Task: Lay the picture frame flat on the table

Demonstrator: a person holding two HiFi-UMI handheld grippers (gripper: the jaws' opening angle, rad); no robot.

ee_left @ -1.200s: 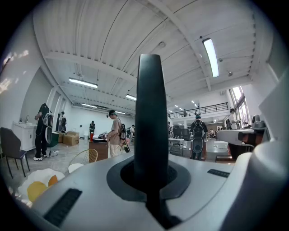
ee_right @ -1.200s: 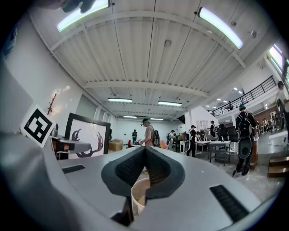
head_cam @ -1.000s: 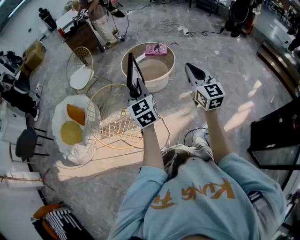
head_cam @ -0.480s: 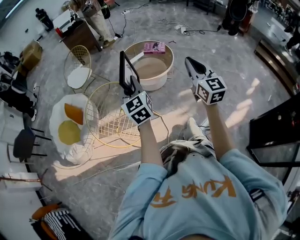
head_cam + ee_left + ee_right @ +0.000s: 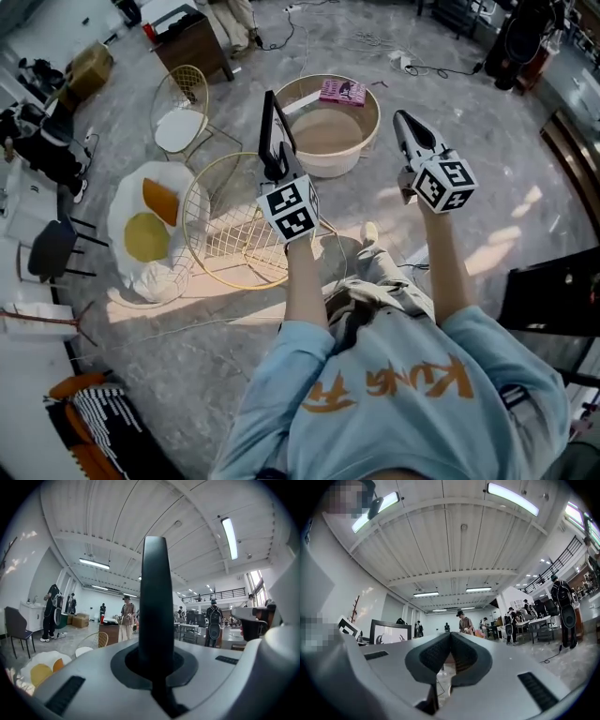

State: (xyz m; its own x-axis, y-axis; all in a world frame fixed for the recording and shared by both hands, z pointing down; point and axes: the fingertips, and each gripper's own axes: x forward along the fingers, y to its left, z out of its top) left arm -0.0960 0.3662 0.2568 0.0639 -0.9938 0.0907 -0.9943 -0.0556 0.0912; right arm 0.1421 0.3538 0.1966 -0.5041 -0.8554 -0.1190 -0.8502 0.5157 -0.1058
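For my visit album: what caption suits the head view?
Black frame held upright in the left tool; right tool shut, empty; round table ahead.

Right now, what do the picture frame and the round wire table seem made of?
Picture frame: black, matte moulding, probably painted wood or plastic; the look leaves it open. Round wire table: thin metal rods in a gold finish, an open grid.
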